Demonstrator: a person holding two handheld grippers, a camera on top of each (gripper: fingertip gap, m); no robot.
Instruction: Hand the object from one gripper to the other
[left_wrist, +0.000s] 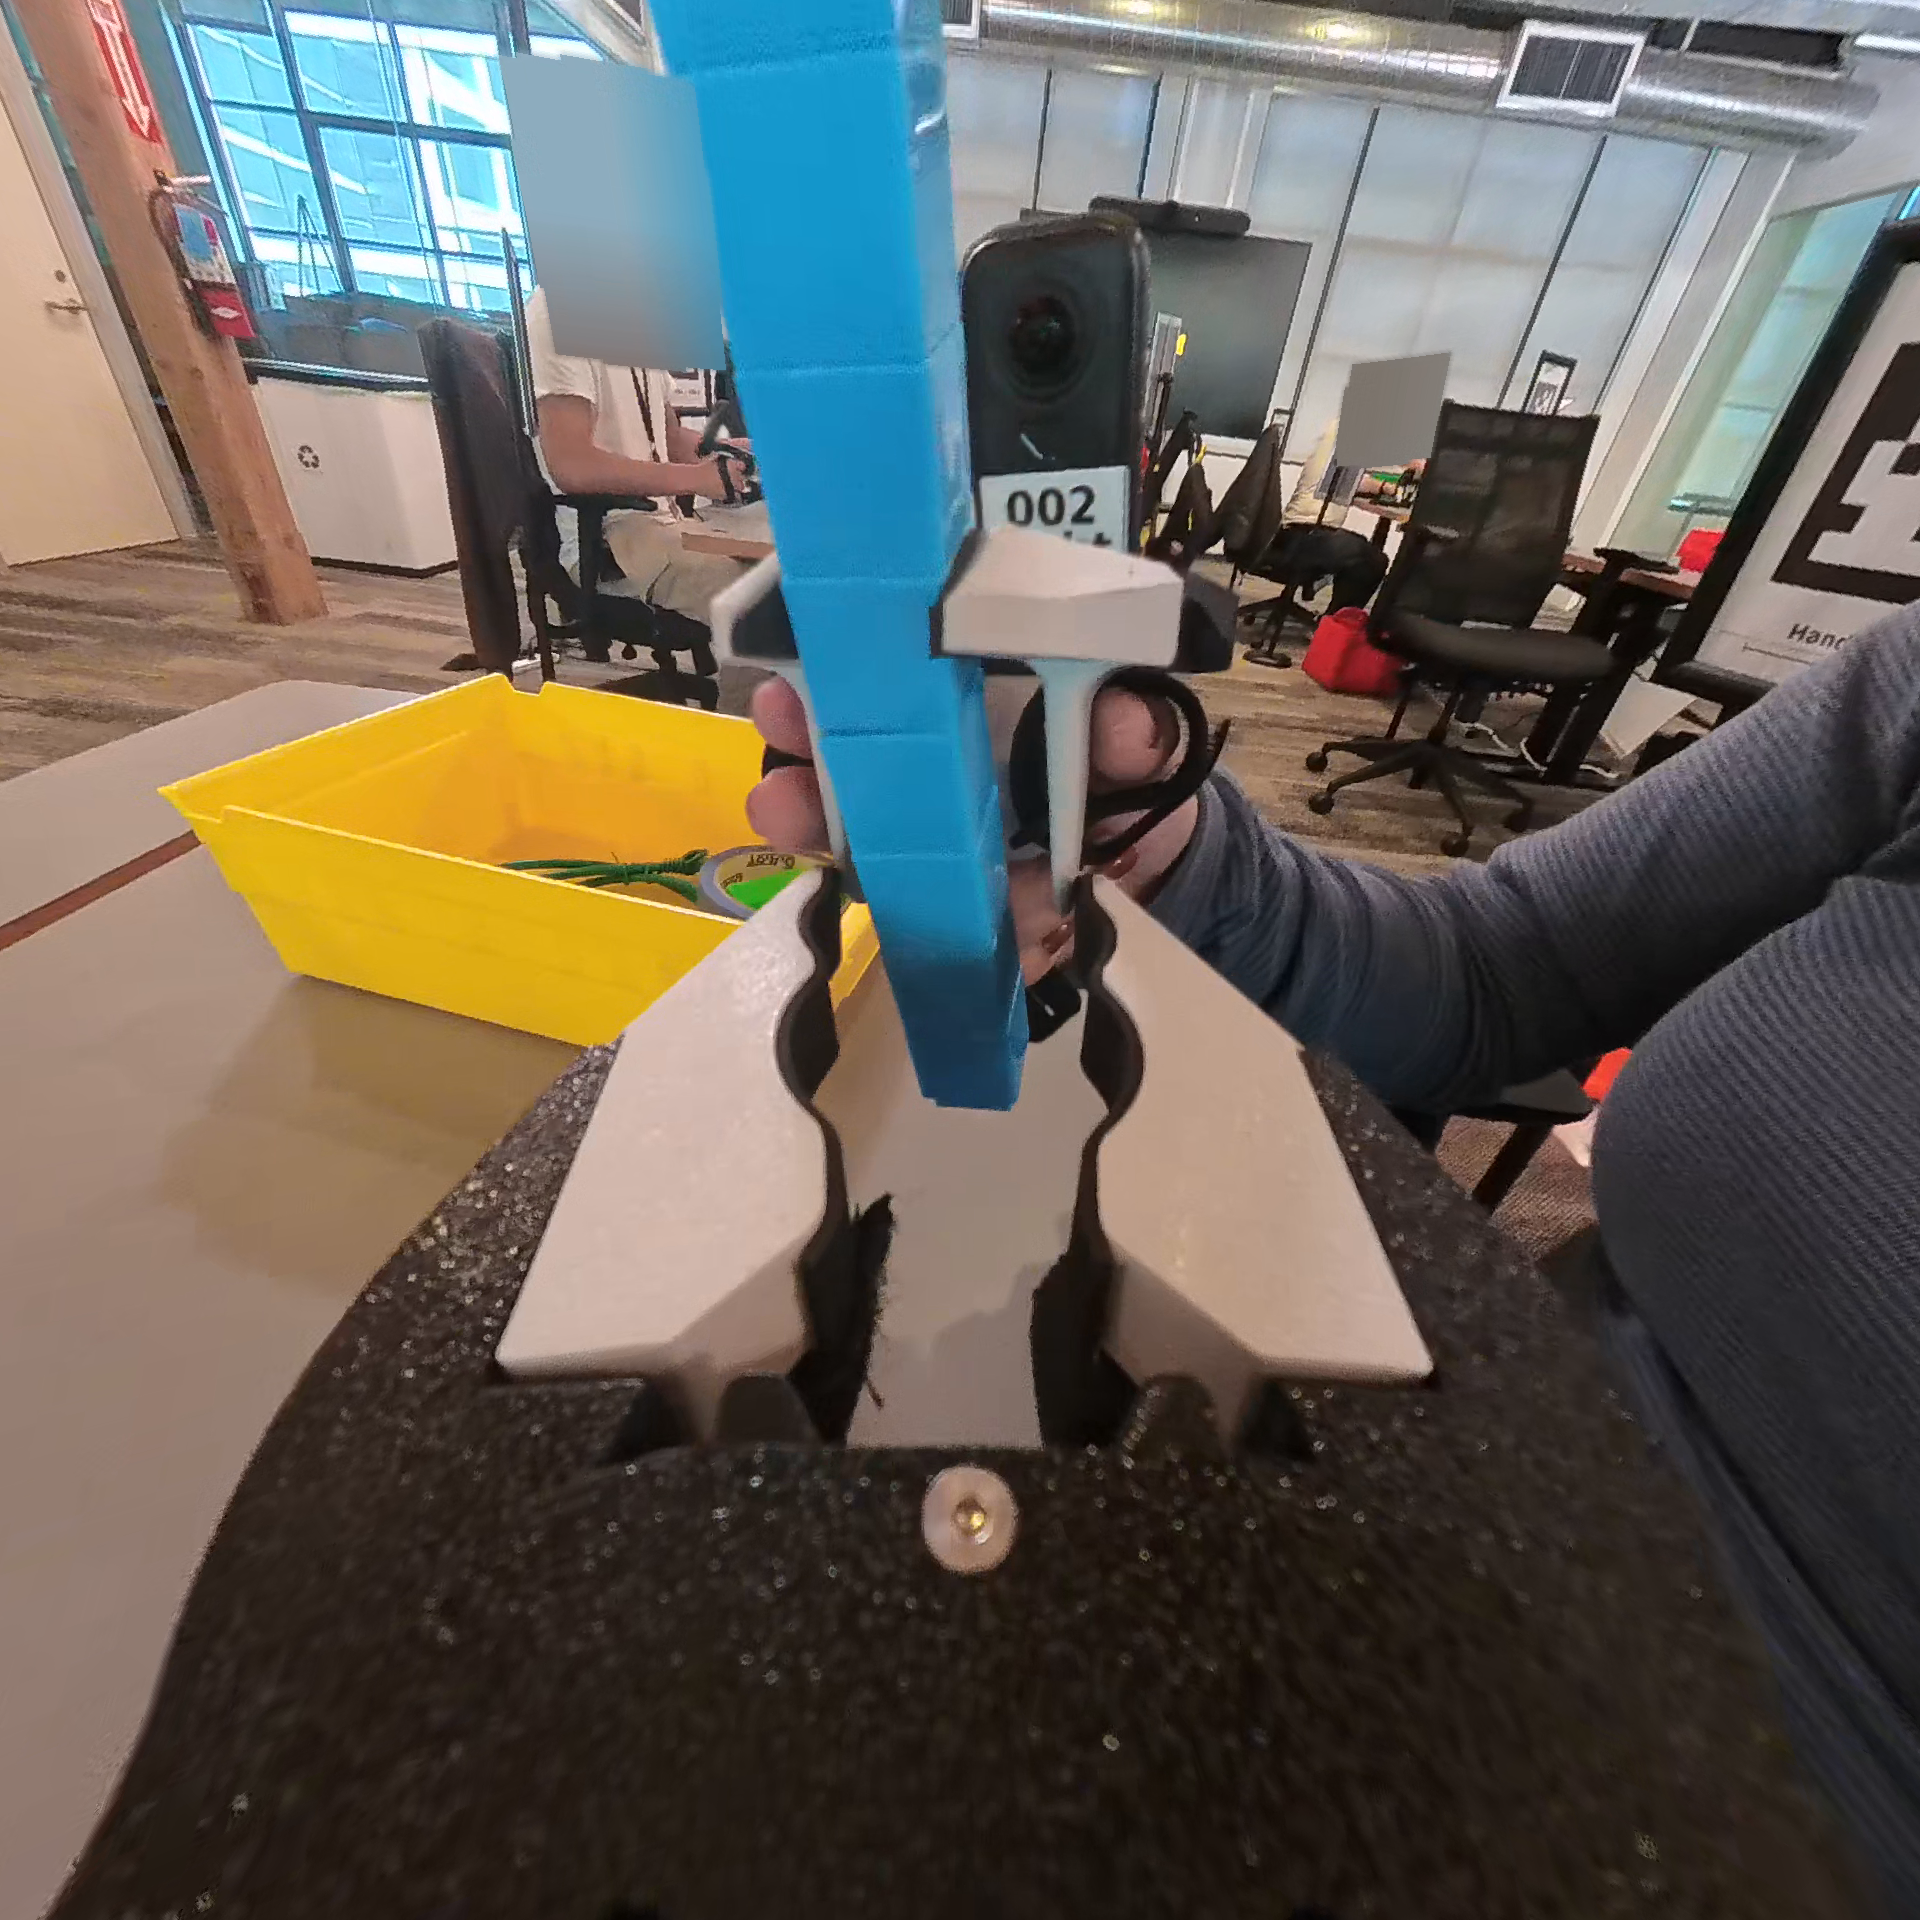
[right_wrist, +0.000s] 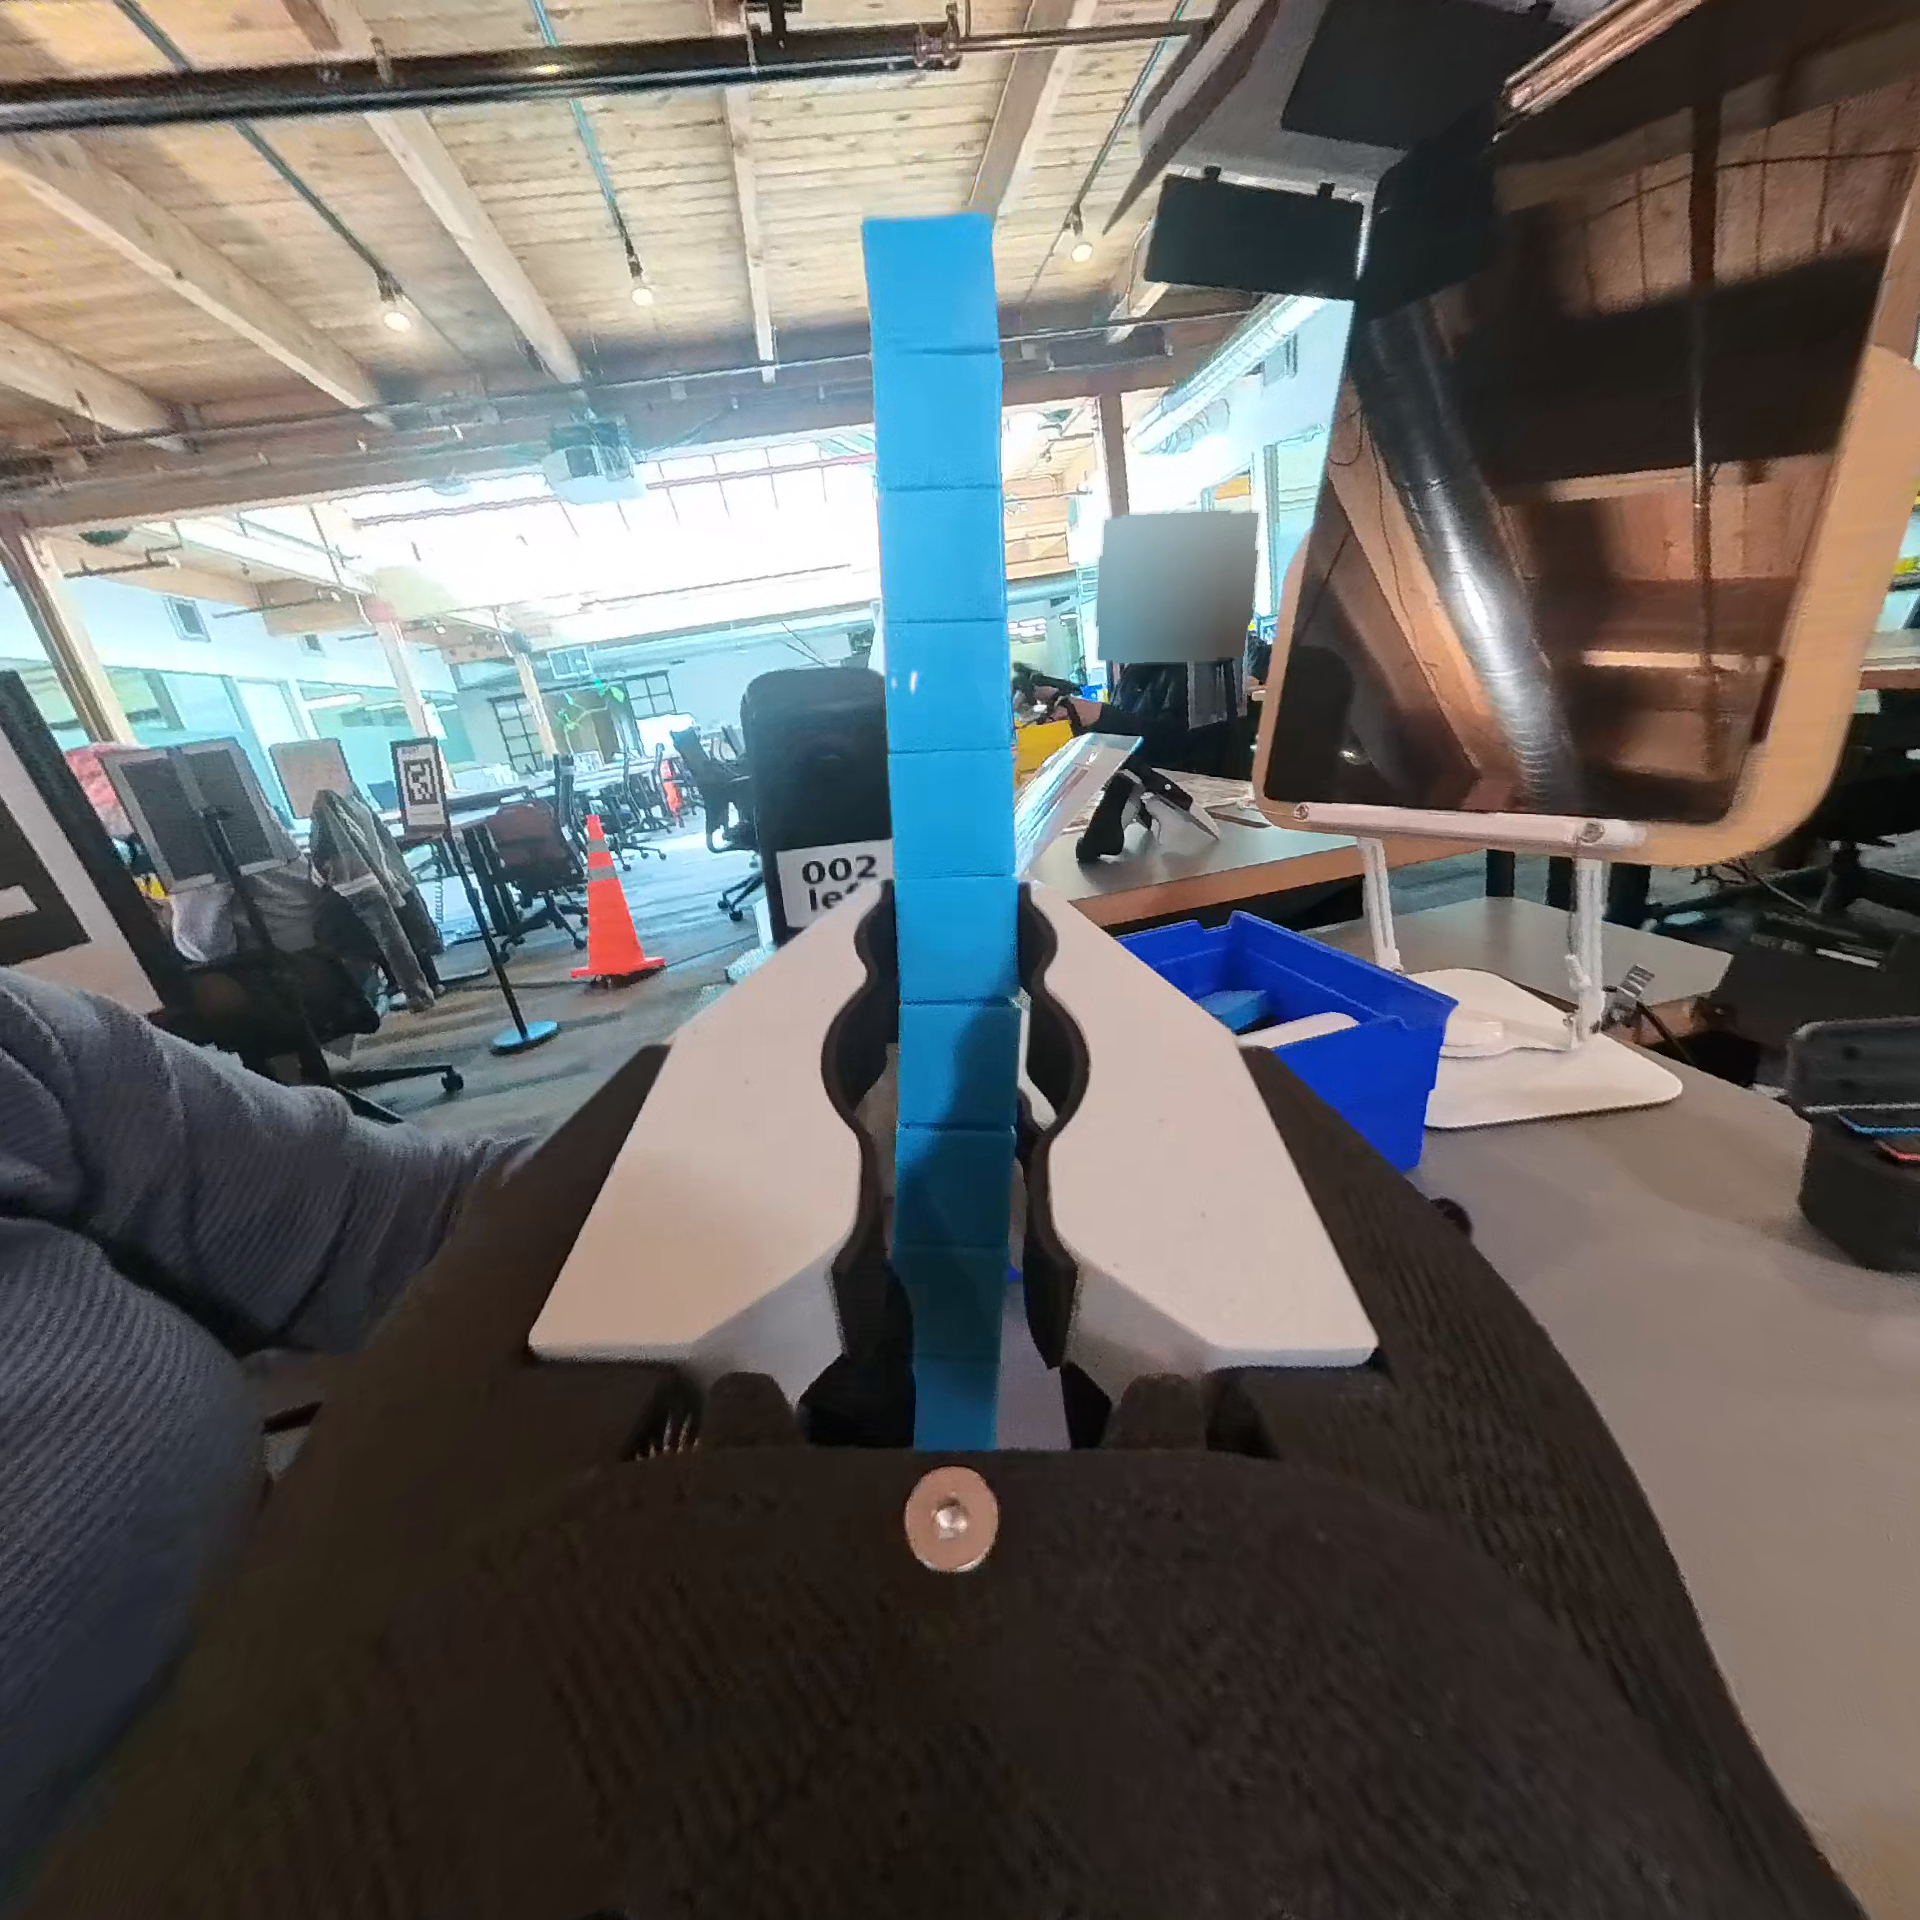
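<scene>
right gripper (right_wrist: 951, 1049) is clamped on the blue segmented bar (right_wrist: 948, 810), its dark pads pressed to both sides of the lower part, so the bar stands near upright with most of its length sticking up above the fingers. in the left wrist view that same gripper faces the camera and pinches the bar about mid-length, a hand (left_wrist: 1127, 748) wrapped round its handle. left gripper (left_wrist: 956, 956) is spread wide and holds nothing; the bar's bottom end hangs in the gap between its fingers, clear of both pads as far as i can tell. looks like the free lower end is offered on purpose so the left can take it below the right's grip, fingers not clashing. judgement: handover is mid-way, receiver lined up but not yet squeezed. next it needs the left to close on the end before the right lets go. risk: bar is jointed and may flex or swing on release. yellow bin (left_wrist: 343, 831) sits on the desk (left_wrist: 156, 1143) behind, holding tape and green cord; blue bin (right_wrist: 1340, 997) on the other side.
</scene>
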